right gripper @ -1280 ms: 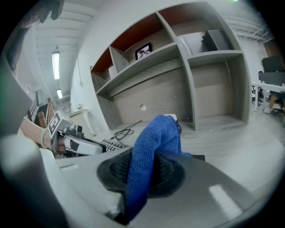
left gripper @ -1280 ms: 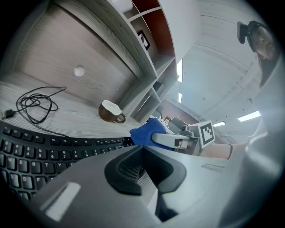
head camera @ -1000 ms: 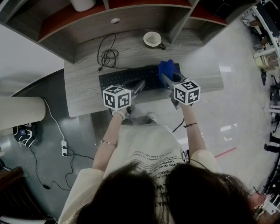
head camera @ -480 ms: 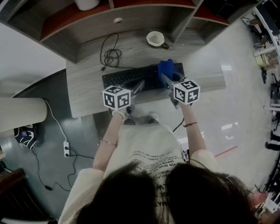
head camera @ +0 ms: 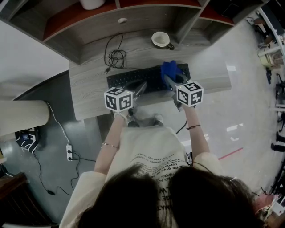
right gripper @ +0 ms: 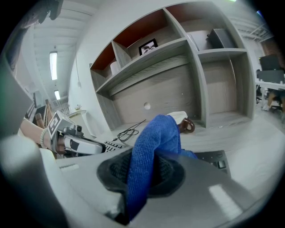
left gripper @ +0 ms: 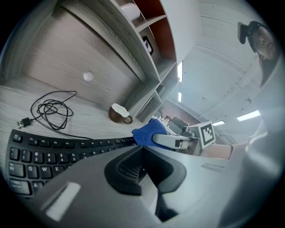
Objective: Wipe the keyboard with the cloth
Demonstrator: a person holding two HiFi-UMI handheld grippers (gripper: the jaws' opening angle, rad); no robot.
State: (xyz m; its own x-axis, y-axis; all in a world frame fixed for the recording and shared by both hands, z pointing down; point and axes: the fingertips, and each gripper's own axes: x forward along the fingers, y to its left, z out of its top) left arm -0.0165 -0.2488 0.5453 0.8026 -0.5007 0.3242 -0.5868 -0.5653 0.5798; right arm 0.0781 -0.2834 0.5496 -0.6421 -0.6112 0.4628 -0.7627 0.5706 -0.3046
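A black keyboard [head camera: 133, 78] lies flat on the grey wooden desk [head camera: 87, 95]. A blue cloth [head camera: 169, 69] rests on the keyboard's right end, with my right gripper [head camera: 171, 80] shut on it. In the right gripper view the cloth [right gripper: 151, 153] stands pinched between the jaws, and the keyboard [right gripper: 222, 159] shows behind it. My left gripper [head camera: 141, 87] hovers over the keyboard's middle front edge, shut with nothing in it. The left gripper view shows the keys [left gripper: 40, 153] to the left of the closed jaws and the cloth [left gripper: 149, 132] ahead.
A coiled black cable [head camera: 113, 58] lies behind the keyboard. A brown and white cup [head camera: 160, 40] sits at the back of the desk, under the shelf unit [head camera: 147, 13]. The desk's front edge runs just below both grippers.
Both grippers and the cloth keep the same places in the picture. The desk and keyboard have slid slightly right in view as the head camera shifted.
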